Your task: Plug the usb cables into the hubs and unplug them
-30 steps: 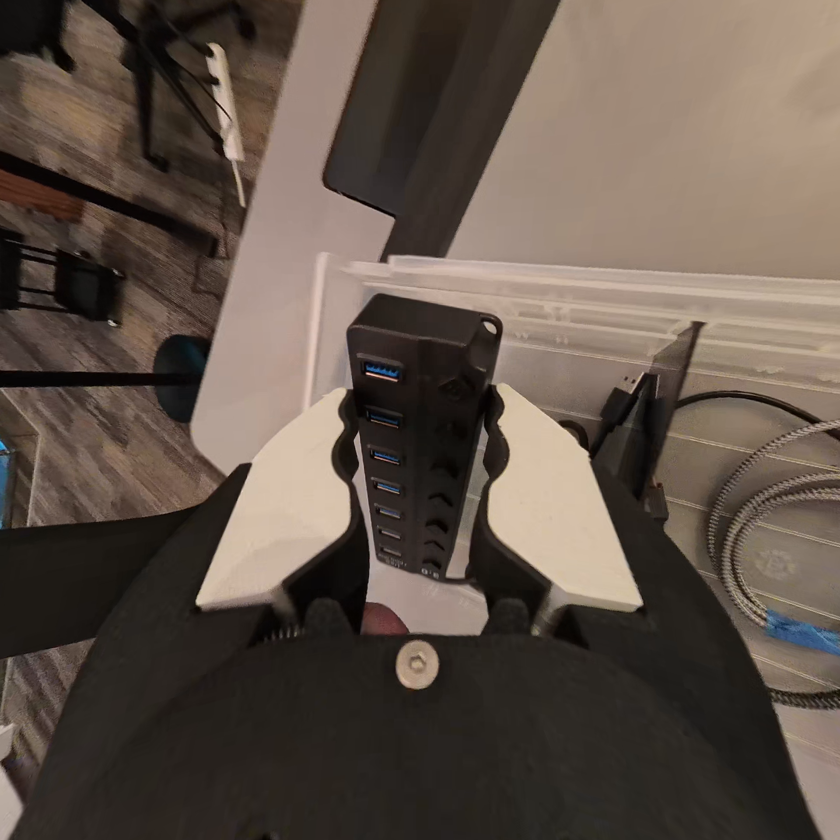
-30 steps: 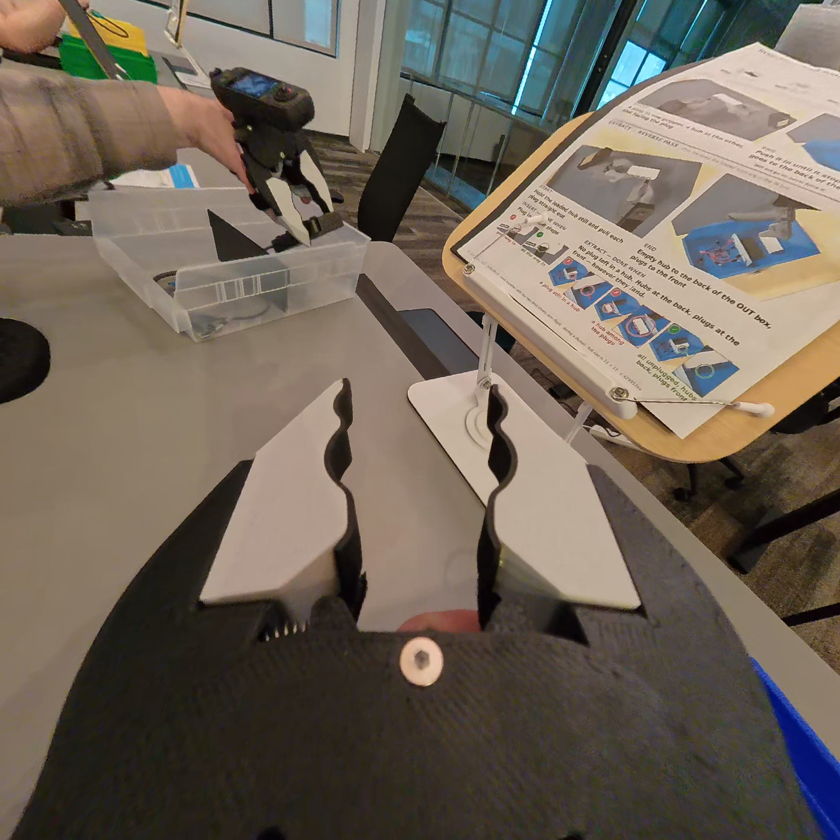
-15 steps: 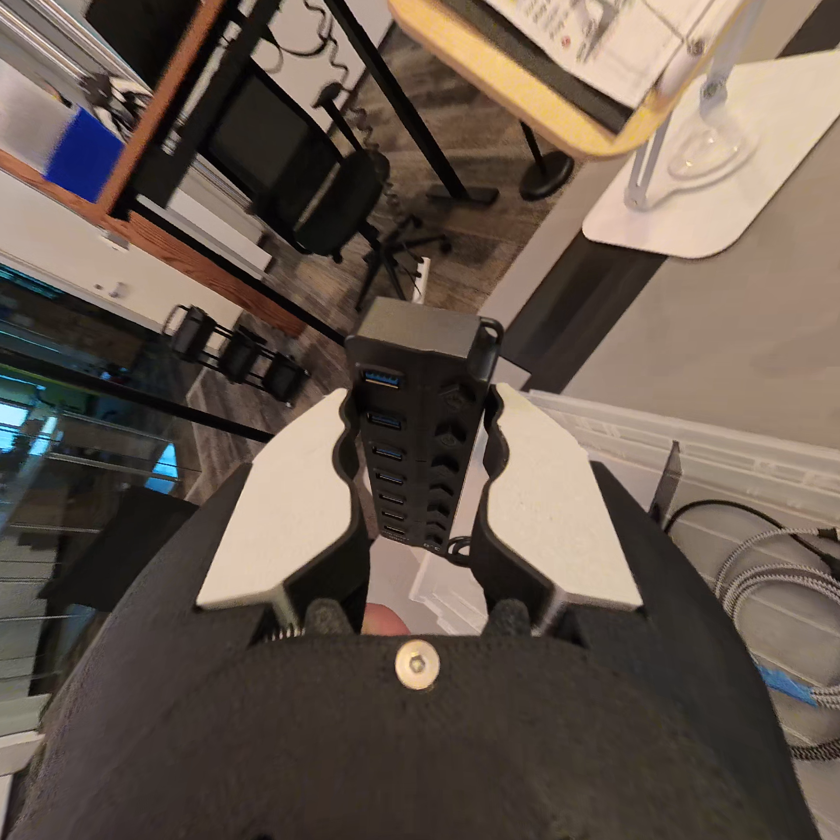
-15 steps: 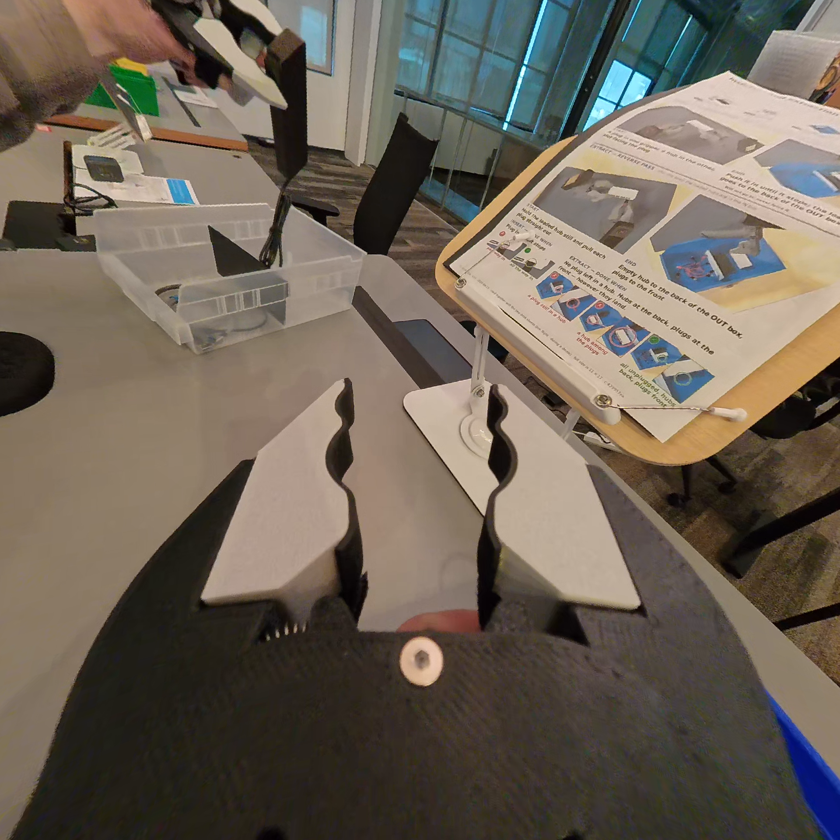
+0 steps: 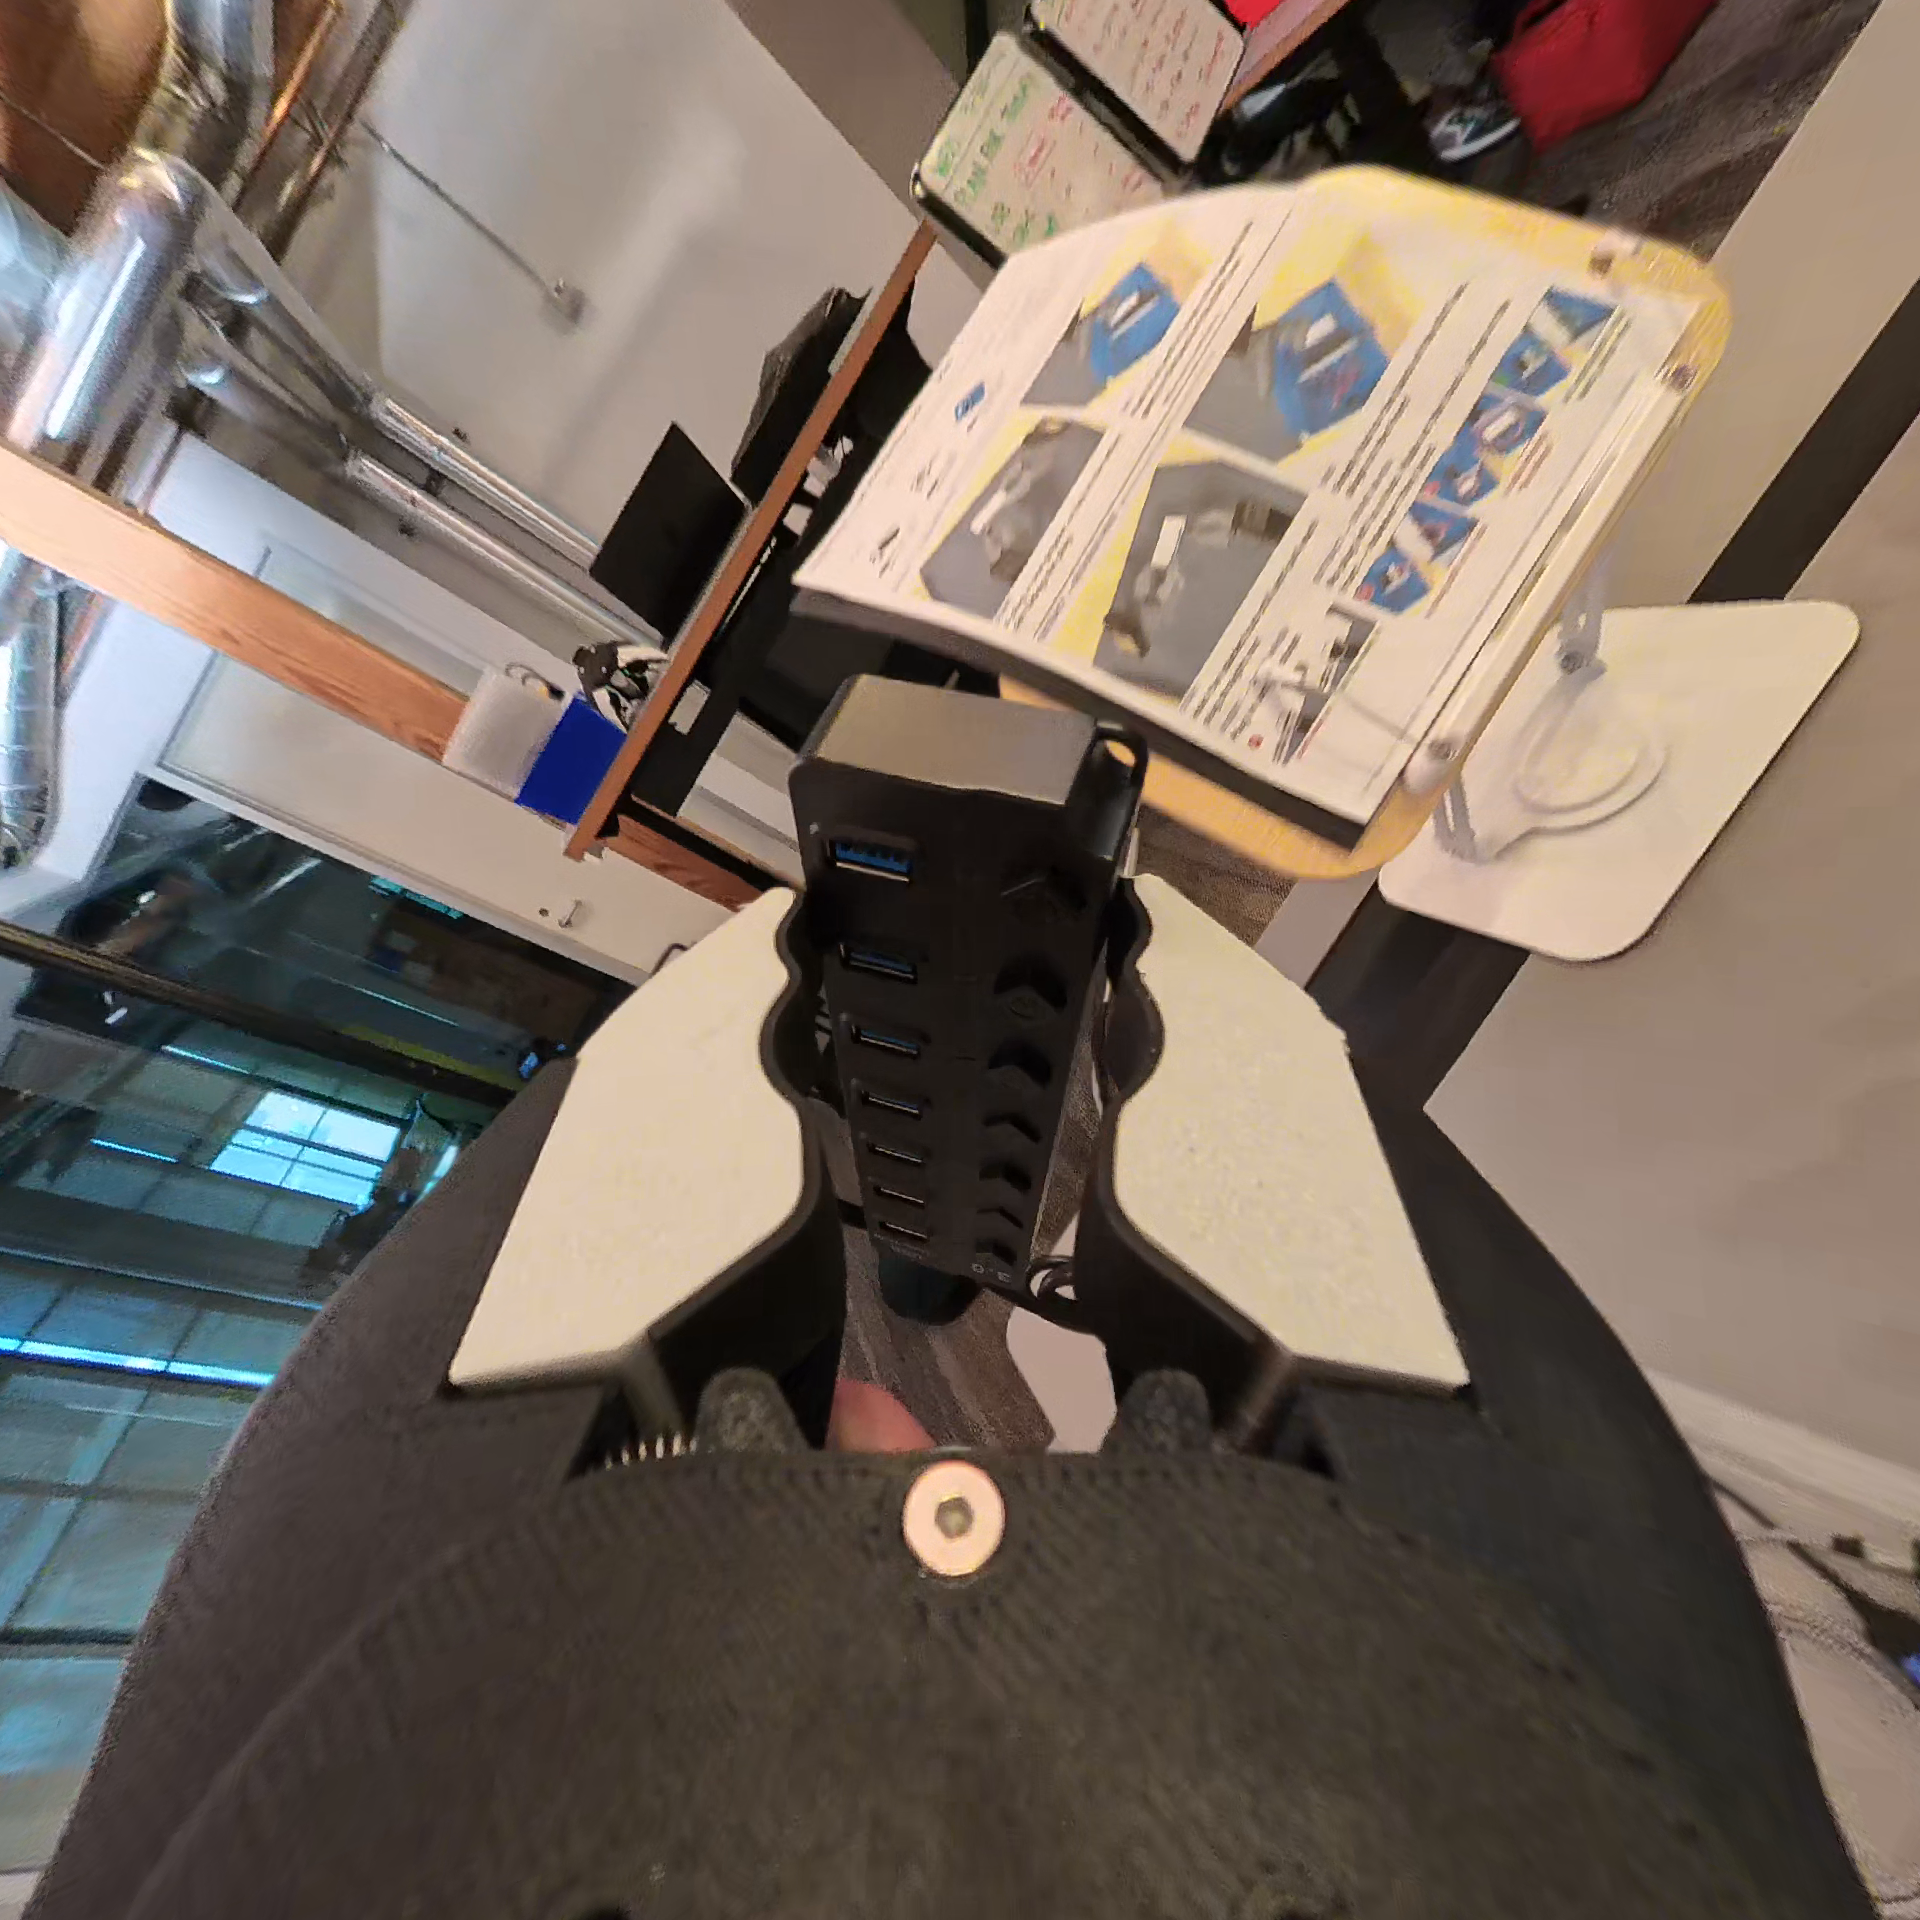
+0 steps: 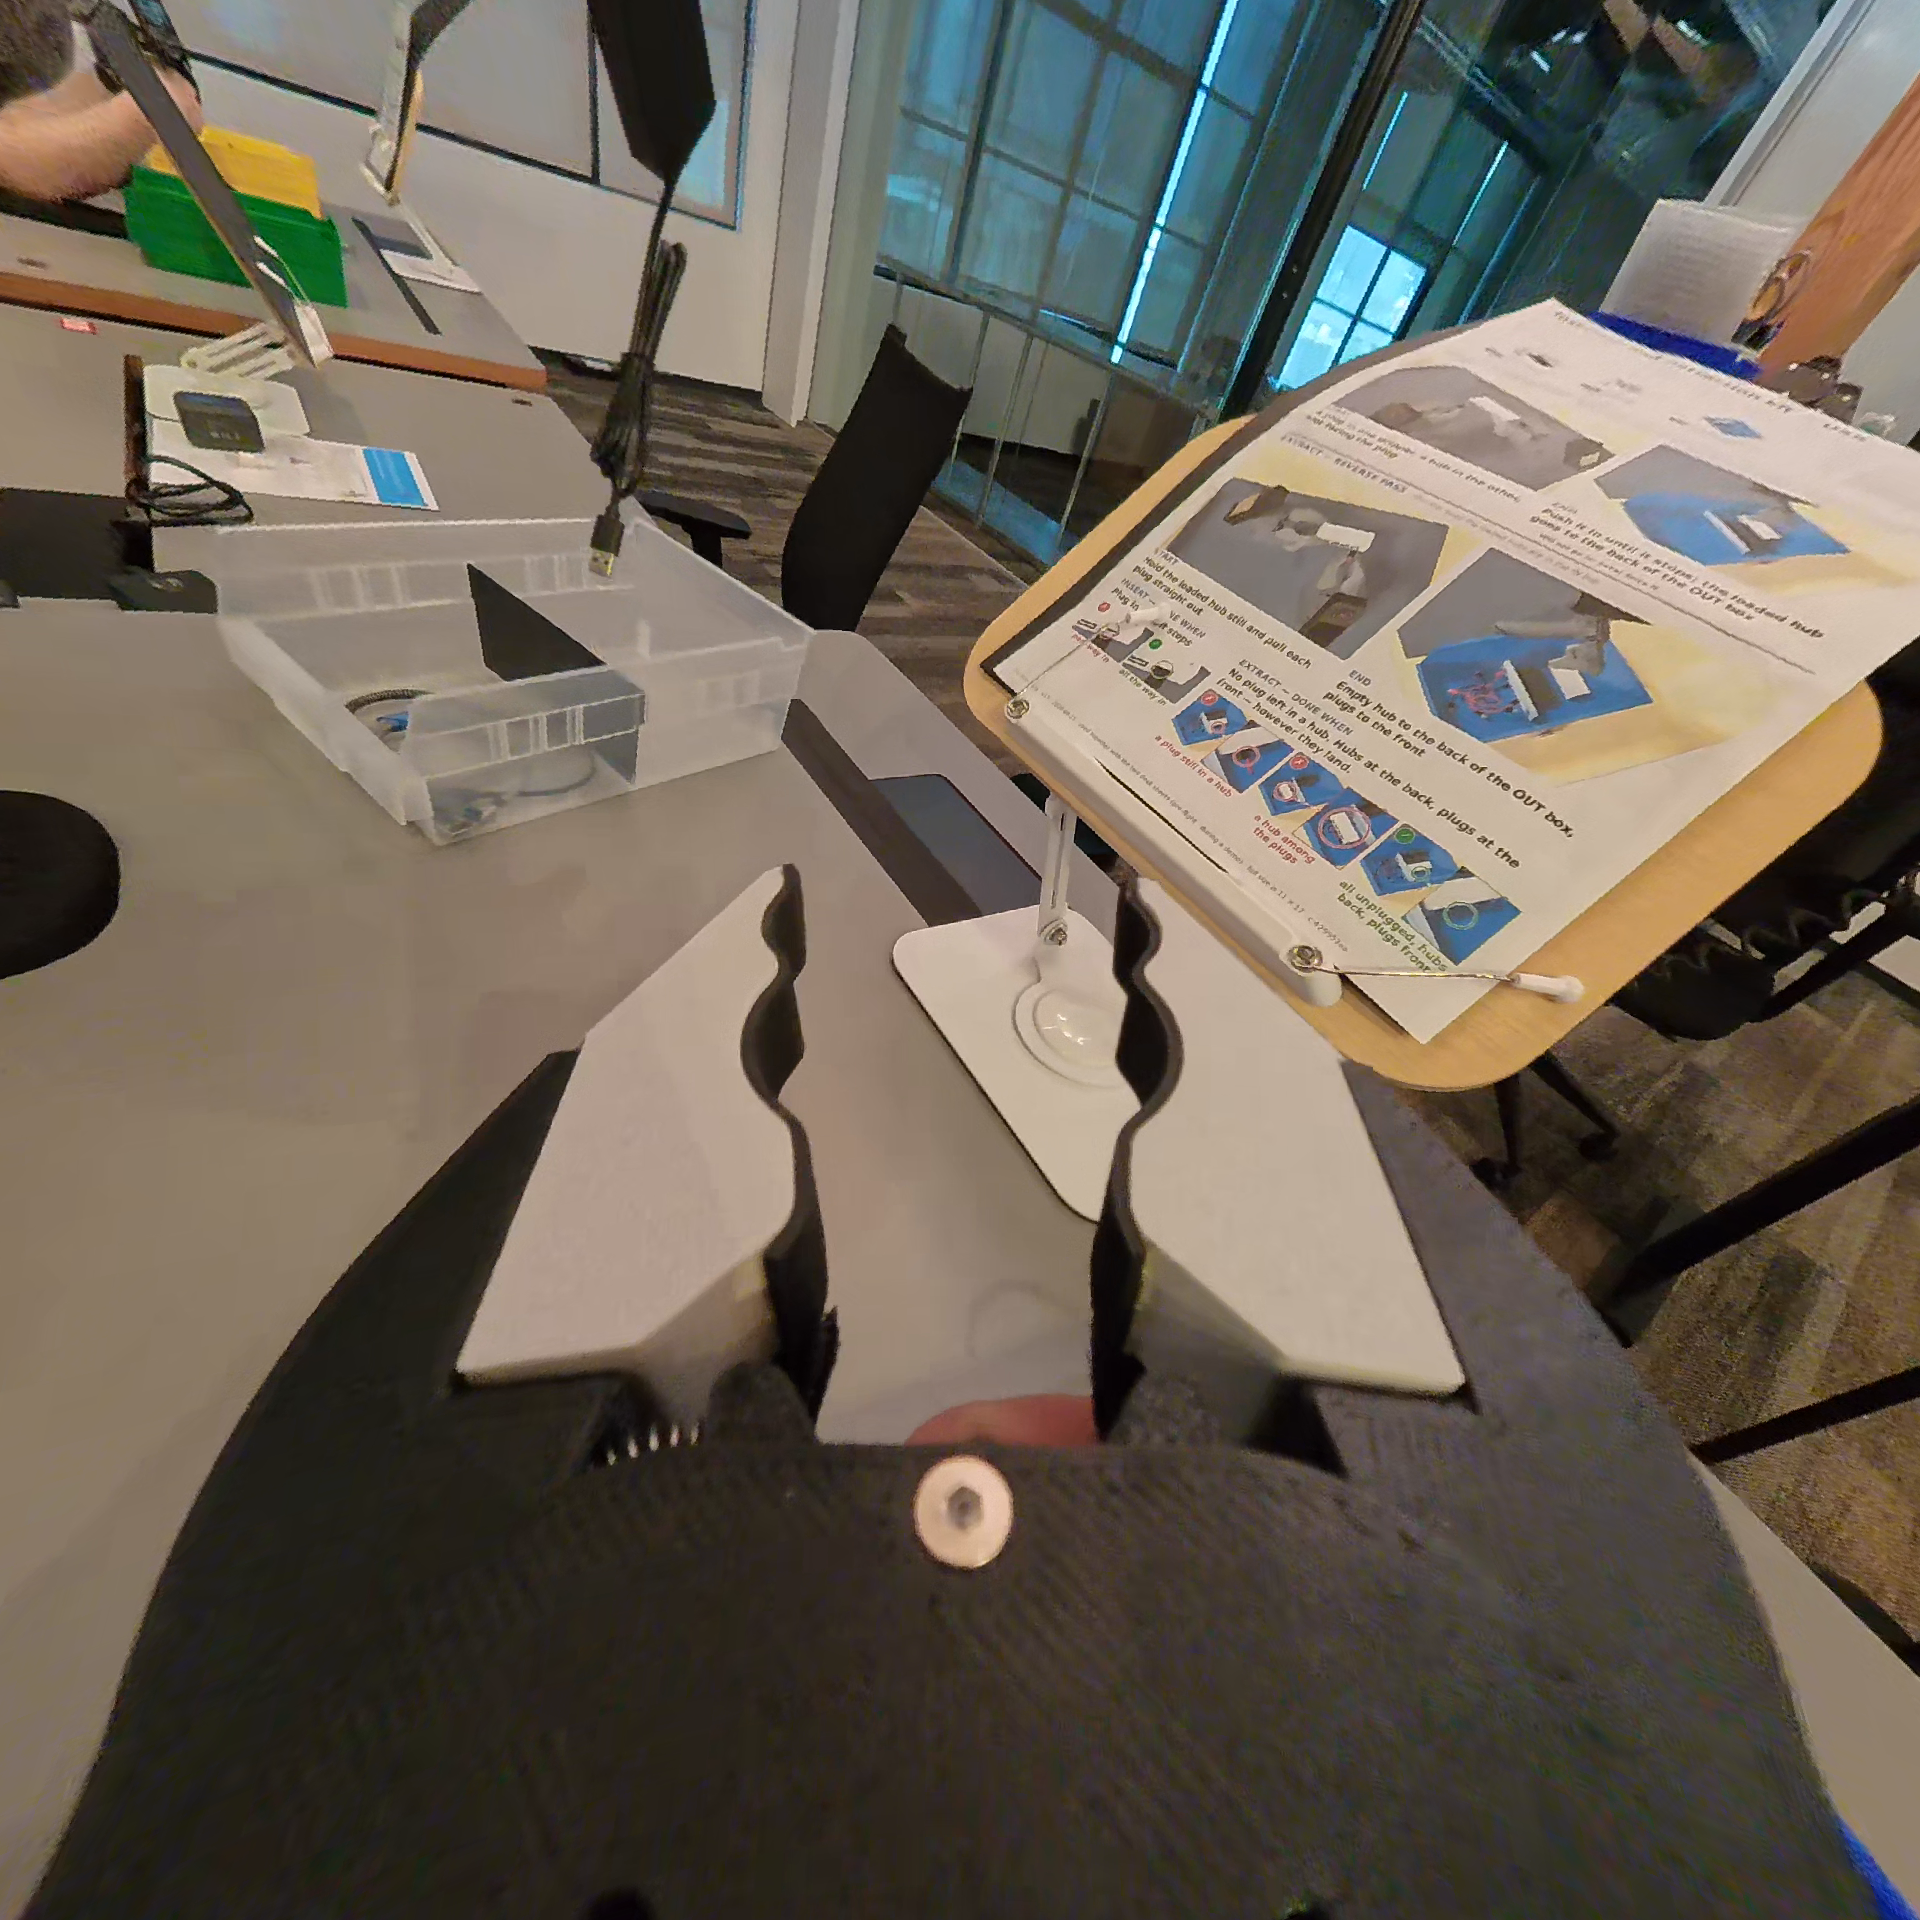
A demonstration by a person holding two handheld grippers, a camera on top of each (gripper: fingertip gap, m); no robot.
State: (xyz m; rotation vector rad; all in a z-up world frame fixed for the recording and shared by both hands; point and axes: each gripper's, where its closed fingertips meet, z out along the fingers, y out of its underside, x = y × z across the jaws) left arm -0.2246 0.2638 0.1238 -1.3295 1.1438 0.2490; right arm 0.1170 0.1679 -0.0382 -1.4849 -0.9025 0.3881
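Left wrist view shows the left gripper [image 5: 961,1049] clenched on the black USB hub [image 5: 951,997], held aloft with ports empty, while the right gripper [image 6: 961,1049] hangs released over the bench [image 6: 312,1039]; the hub's dangling cable [image 6: 634,416] may snag the clear bin [image 6: 727,665] below.

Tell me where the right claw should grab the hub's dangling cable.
Take the black plug body just above its metal tip, coming in level from the side. The cable hangs straight down from the hub held in the left claw, plug lowest, over the clear tray. Its bundled middle looks too slack to steer. The right claw is open and empty.
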